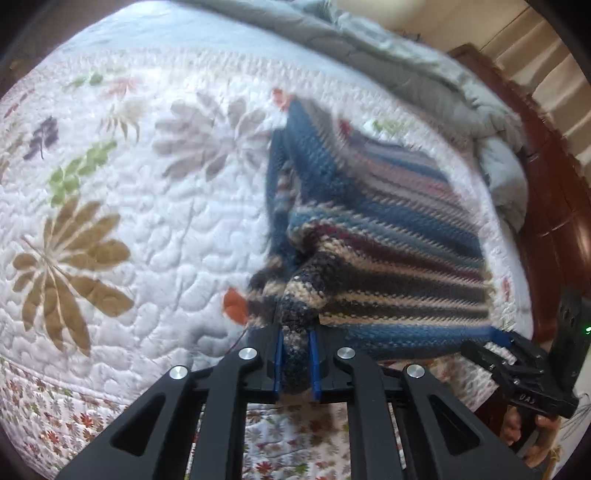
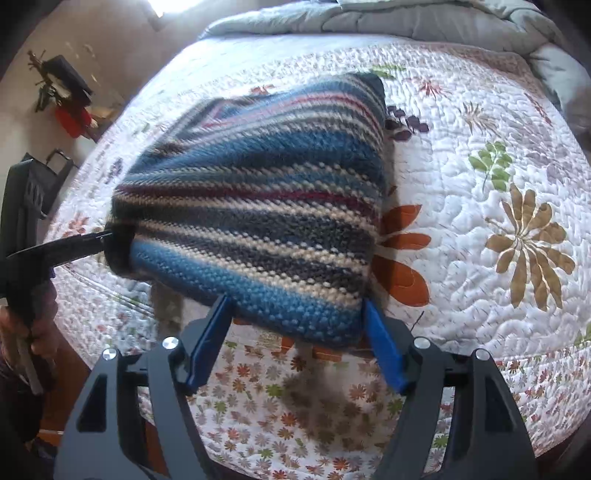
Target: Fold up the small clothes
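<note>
- The left gripper (image 1: 296, 363) is clenched on a bunched corner of the striped knit garment (image 1: 373, 240); its blue pads (image 1: 279, 360) press the dark-and-cream wool from both sides, with a wad of it filling the narrow gap.
- The right gripper (image 2: 295, 339) has its jaws spread wide, and the blue hem of the striped knit garment (image 2: 258, 206) lies between the blue fingers (image 2: 382, 347). Whether those fingers touch the wool cannot be told (the edge is blurred).
- In the right wrist view the left gripper (image 2: 101, 238) shows at the far left, pinching the garment's opposite corner.
- In the left wrist view the right gripper (image 1: 500, 338) sits at the lower right, at the garment's blue edge, with a hand (image 1: 532, 435) on its handle.
- The garment is raised off the bed at its near edge and slopes down toward the quilt (image 1: 147, 221) at its far end.
- The quilt is white, stitched, and printed with brown, orange, green and purple leaves.
- A grey duvet (image 2: 406, 18) is heaped along the far side of the bed.
- A dark wooden bed frame (image 1: 554, 206) runs beyond the duvet.
</note>
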Motion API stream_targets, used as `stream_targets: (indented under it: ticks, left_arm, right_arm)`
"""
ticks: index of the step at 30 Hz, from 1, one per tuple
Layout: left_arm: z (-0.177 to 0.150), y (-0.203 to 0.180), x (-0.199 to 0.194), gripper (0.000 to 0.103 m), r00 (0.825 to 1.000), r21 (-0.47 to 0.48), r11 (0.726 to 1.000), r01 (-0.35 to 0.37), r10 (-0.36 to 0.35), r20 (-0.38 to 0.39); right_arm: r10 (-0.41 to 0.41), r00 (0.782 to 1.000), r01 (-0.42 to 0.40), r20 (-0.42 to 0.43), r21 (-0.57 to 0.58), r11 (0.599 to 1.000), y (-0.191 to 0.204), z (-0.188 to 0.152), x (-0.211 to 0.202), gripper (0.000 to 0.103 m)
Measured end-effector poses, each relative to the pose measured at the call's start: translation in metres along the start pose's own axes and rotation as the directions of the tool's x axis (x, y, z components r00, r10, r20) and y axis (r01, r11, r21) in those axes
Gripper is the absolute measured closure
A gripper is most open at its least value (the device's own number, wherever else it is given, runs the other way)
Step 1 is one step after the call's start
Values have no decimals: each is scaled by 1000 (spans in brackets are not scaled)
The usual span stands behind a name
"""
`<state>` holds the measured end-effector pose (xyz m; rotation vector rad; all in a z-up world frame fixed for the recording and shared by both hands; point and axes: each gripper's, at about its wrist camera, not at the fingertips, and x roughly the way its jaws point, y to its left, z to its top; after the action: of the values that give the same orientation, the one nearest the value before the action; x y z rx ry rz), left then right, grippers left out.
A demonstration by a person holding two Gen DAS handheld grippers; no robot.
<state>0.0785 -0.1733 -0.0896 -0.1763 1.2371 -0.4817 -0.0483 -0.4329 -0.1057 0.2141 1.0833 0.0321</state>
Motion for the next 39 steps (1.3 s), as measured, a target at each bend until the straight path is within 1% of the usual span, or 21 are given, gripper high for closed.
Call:
stream_targets:
  ticks: [1, 3, 6, 8, 10, 11, 12, 13, 15, 17, 18, 21, 23, 24, 25, 30, 32, 34, 35, 37, 39]
  left_arm:
    - [-2, -1, 10, 92, 1000, 14, 1000, -12, 12, -19]
    - [-7, -4, 23, 91, 999, 41, 999, -34, 35, -28]
    - [-7, -9, 25, 88, 999, 61, 997, -47, 48, -18]
    - [-6, -8, 22, 85, 999, 47, 998, -31, 32, -24]
    - [-7, -5, 15, 77, 1000, 26, 1000, -10, 11, -26]
    - [-8, -5, 8, 74, 1000, 16, 1000, -14, 15, -22]
    - [-10, -4, 2, 64, 1000, 10, 1000, -26, 26, -13]
    - [-12, 0, -7, 60, 999, 5, 999, -49, 49, 10]
    - [-16, -6, -24, 59, 994, 25, 996, -81, 79, 82]
    - [-19, -13, -34, 58, 989, 46, 994, -95, 90, 115]
    - [-21, -17, -37, 58, 990, 55, 994, -91, 85, 111]
    - [-23, -24, -35, 58, 995, 57, 995, -85, 83, 51]
    - [-24, -28, -35, 55, 997, 41, 996, -75, 73, 36]
    - [-26, -28, -36, 52, 997, 31, 997, -76, 75, 26]
    - [-29, -28, -38, 51, 997, 28, 996, -80, 79, 23]
    - [-37, -36, -47, 48, 989, 52, 988, -144, 142, 28]
    - [-41, -38, -51, 45, 987, 57, 986, -159, 158, 30]
    - [-44, -42, -57, 40, 981, 64, 980, -190, 188, 42]
    - [-46, -44, -61, 39, 977, 71, 976, -208, 205, 52]
    - [-50, -51, -68, 30, 966, 93, 963, -254, 247, 79]
    - [-52, -57, -74, 27, 957, 109, 953, -283, 273, 102]
  right_arm:
    - [-7, 1000, 7, -15, 10, 1000, -2, 0, 6, 31]
    - [-11, 999, 12, -41, 33, 999, -6, -2, 16, 33]
    - [-6, 999, 9, -49, 45, 999, -10, -4, 20, 33]
    - [1, 999, 2, -52, 50, 999, -11, -4, 17, 33]
    - [-2, 1000, 3, -31, 40, 999, -8, -5, 8, 33]
    - [-13, 1000, 13, -6, 34, 999, -7, -5, 0, 33]
    - [-19, 1000, 19, 16, 31, 999, -6, -5, -8, 33]
    - [-24, 999, 23, 35, 30, 999, -6, -4, -15, 33]
    - [-21, 997, 19, 72, 33, 999, -6, -2, -28, 33]
    - [-4, 997, 1, 81, 30, 1000, -4, -2, -35, 33]
    - [-6, 997, 4, 79, 28, 1000, -3, -2, -36, 33]
    - [-32, 998, 30, 58, 28, 999, 2, -7, -38, 33]
    - [-37, 998, 35, 49, 33, 999, 4, -12, -42, 33]
    - [-41, 998, 39, 48, 35, 999, 7, -14, -43, 33]
    - [-45, 998, 43, 49, 36, 998, 8, -16, -47, 32]
    - [-85, 995, 83, 47, 42, 996, 13, -28, -61, 25]
    - [-85, 995, 83, 50, 45, 996, 17, -34, -67, 18]
    - [-87, 995, 85, 52, 50, 995, 19, -38, -70, 16]
    - [-90, 994, 87, 58, 52, 995, 21, -41, -74, 14]
    - [-93, 993, 90, 69, 58, 994, 25, -43, -79, 12]
    - [-95, 992, 89, 79, 70, 994, 28, -45, -83, 12]
